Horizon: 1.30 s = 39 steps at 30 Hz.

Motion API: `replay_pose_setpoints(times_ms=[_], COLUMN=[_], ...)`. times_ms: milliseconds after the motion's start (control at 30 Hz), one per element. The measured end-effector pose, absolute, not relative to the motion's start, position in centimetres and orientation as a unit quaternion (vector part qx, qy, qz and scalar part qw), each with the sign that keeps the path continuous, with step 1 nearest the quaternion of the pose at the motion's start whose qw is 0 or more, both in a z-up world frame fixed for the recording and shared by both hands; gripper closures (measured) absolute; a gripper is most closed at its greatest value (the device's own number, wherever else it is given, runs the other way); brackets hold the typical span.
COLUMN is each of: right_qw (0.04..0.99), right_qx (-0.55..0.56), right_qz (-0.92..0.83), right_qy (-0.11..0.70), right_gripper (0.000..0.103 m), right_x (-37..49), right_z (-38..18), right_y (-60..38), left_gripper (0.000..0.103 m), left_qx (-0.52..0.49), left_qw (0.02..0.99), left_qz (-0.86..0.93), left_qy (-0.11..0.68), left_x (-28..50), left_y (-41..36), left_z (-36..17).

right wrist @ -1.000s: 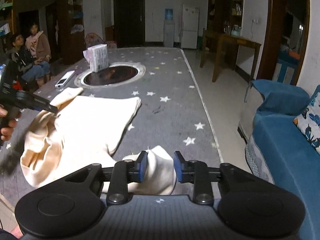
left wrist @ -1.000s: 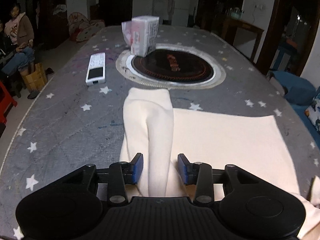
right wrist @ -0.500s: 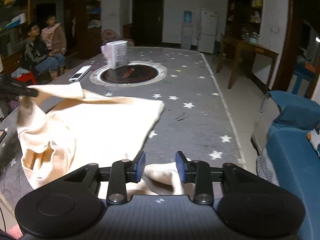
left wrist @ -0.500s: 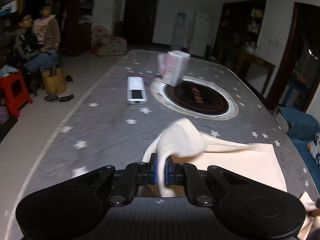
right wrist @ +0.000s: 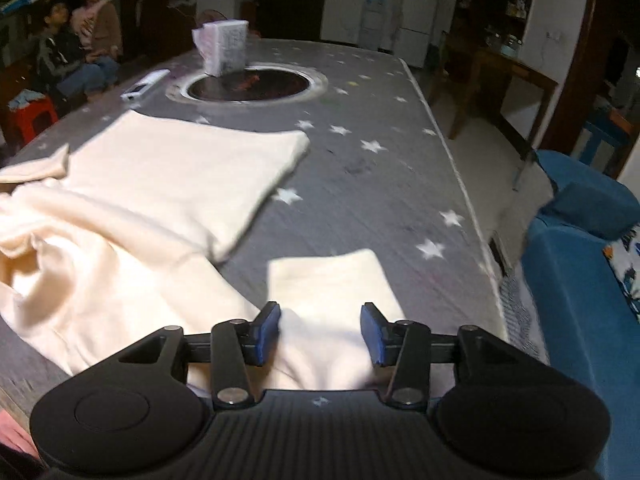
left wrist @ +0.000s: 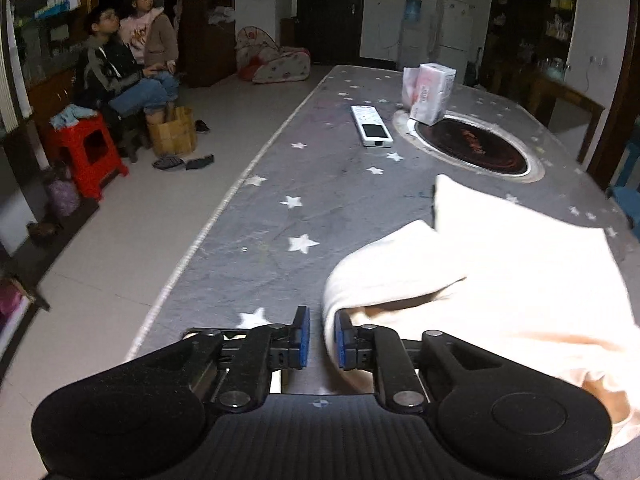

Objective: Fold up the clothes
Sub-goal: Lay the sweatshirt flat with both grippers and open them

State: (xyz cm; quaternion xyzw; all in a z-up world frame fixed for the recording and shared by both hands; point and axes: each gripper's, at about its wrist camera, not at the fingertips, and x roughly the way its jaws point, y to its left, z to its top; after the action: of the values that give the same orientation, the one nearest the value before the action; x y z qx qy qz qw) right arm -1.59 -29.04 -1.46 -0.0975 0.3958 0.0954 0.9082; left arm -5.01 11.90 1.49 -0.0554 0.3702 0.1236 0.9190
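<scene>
Soft cream sweater lies rumpled across the lower left of the grey star-print worktop. Left tongs are slightly apart, its edge by one pad. Right tongs gape wide over a sleeve.

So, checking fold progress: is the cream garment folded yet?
Partly: the cream garment has one flat doubled panel; the rest lies rumpled.

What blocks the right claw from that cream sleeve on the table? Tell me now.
Nothing visible. The right claw is open, and the cream fabric sleeve lies flat on the grey star-patterned tablecloth directly between its fingers. The white remote and the white tissue pack sit far behind.
</scene>
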Motion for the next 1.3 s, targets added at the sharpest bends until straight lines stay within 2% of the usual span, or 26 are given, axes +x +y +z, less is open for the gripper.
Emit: replay_pose_setpoints(times_ms=[100, 267, 433, 733, 833, 900, 967, 1000, 1033, 1100, 1300], right_qw=[0.912, 0.915, 0.897, 0.846, 0.837, 0.837, 0.836, 0.836, 0.836, 0.835, 0.819], right_qx=[-0.090, -0.080, -0.071, -0.130, -0.144, -0.157, -0.162, -0.163, -0.164, -0.165, -0.169], right_qz=[0.091, 0.149, 0.252, 0.374, 0.386, 0.379, 0.373, 0.373, 0.373, 0.375, 0.407], right_qy=[0.389, 0.366, 0.356, 0.358, 0.360, 0.362, 0.368, 0.368, 0.368, 0.367, 0.367], right_gripper=[0.056, 0.058, 0.059, 0.067, 0.075, 0.081, 0.086, 0.092, 0.098, 0.100, 0.101], right_x=[-2.2, -3.1, -3.3, -3.7, -3.9, -3.9, -3.8, -3.9, -4.1, -4.4, -6.5], right_z=[-0.8, 1.3, 2.8, 1.5, 0.7, 0.1, -0.4, -0.4, -0.5, -0.4, 1.3], right_y=[-29.7, -28.5, -25.3, -18.0, -16.5, -15.6, -15.5, -15.6, -15.7, -16.0, -17.3], left_gripper=[0.068, 0.068, 0.068, 0.068, 0.071, 0.087, 0.093, 0.096, 0.096, 0.097, 0.097], left_qx=[-0.039, -0.012, 0.040, 0.127, 0.134, 0.137, 0.135, 0.133, 0.130, 0.124, 0.114], left_qw=[0.929, 0.944, 0.929, 0.909, 0.906, 0.903, 0.905, 0.907, 0.909, 0.912, 0.904], left_qz=[0.101, -0.018, -0.148, -0.164, -0.170, -0.178, -0.179, -0.180, -0.182, -0.190, -0.228], left_qy=[0.353, 0.329, 0.337, 0.361, 0.364, 0.366, 0.360, 0.357, 0.352, 0.342, 0.344], left_x=[-5.7, -6.8, -7.4, -6.9, -7.1, -7.1, -7.5, -7.6, -7.9, -8.6, -10.8], left_y=[10.9, 7.7, 3.4, -0.3, -0.3, -0.3, -0.2, -0.1, 0.0, 0.4, 1.6], left_z=[2.5, 4.4, 3.7, 0.5, -0.1, -0.5, -0.4, -0.3, -0.1, 0.6, 1.5])
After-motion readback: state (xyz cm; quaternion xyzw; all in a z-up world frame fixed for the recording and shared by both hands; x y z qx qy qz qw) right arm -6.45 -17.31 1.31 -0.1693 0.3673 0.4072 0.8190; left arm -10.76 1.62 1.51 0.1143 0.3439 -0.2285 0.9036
